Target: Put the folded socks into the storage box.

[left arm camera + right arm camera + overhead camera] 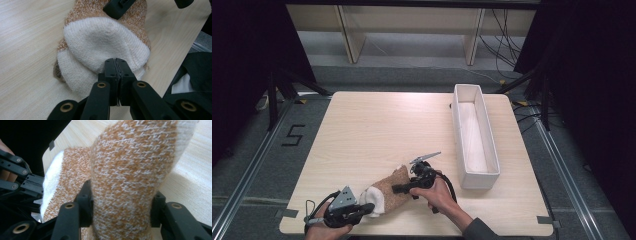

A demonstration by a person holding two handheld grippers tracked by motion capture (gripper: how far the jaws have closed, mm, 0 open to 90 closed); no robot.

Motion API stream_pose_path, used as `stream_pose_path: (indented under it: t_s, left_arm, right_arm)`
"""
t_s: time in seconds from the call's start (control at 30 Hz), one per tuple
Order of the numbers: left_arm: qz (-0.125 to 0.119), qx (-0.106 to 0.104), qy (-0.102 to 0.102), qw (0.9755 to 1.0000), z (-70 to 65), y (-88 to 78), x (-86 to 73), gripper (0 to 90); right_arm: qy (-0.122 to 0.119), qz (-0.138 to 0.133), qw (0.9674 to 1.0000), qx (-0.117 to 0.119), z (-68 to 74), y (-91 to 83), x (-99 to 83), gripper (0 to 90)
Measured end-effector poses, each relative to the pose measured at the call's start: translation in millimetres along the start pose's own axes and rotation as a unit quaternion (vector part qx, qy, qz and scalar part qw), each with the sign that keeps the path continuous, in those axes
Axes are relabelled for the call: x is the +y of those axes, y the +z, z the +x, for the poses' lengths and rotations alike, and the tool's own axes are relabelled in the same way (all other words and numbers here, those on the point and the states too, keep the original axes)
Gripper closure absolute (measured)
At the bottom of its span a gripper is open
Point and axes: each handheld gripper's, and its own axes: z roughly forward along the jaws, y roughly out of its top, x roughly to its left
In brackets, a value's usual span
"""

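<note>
Left gripper (pixel 367 210), high view: we log it at the table's (pixel 377 125) near edge, low at the left, jaws clamped on the white toe of the sock (pixel 387 192). Same view, right gripper (pixel 404 188): held in the person's right hand (pixel 437 196), it lies across the sock's brown middle, pointing left. We note the sock flat near the front edge, toe toward the left gripper, cuff toward the table's middle. A long white tray (pixel 462 145) stands on the right side, well apart from the sock. Left gripper view: we record the left gripper (pixel 116 65) with jaws pressed together, pinching a fold of the sock's (pixel 100 42) white toe; the brown knit runs on beyond it, and a black jaw of the right gripper (pixel 117 8) rests on that knit at the top. Right gripper view: we list the right gripper (pixel 121 202) with one jaw on either side of a raised fold of the sock (pixel 130 170); both pads touch the knit, half closed on it. The left gripper (pixel 20 182) shows at the left edge beside the white toe.
</note>
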Motion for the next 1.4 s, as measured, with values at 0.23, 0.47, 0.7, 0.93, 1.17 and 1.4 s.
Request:
stream_pose_path:
  t_s: [0.23,0.47,0.7,0.93,1.17,1.4]
  left_arm:
    - [-0.016,-0.002,-0.007,0.9999,-0.7,-0.9,0.9,85.4]
    - [-0.044,0.013,-0.017,0.9988,0.5,-13.5,6.4,58.3]
    - [-0.113,0.050,-0.060,0.9906,17.1,-37.8,9.4,43.2]
    - [-0.056,0.043,-0.075,0.9947,20.7,-28.3,2.2,37.3]
    - [-0.013,0.045,-0.078,0.9959,18.0,-15.6,-2.2,29.0]
    - [0.005,0.044,-0.062,0.9971,21.2,-16.6,-2.3,25.7]
  right_arm:
    - [-0.027,-0.002,0.9996,-0.007,5.8,-4.3,3.8,57.2]
    - [-0.047,-0.018,0.9987,-0.003,14.7,-21.5,16.5,59.1]
    - [-0.074,-0.025,0.9969,0.012,30.7,-39.7,39.9,59.6]
    - [-0.128,-0.015,0.9914,-0.024,46.2,-66.7,75.9,59.9]
    - [-0.145,0.013,0.9873,-0.062,54.0,-99.4,107.6,59.8]
    - [-0.157,0.026,0.9827,-0.096,56.6,-136.5,125.0,59.8]
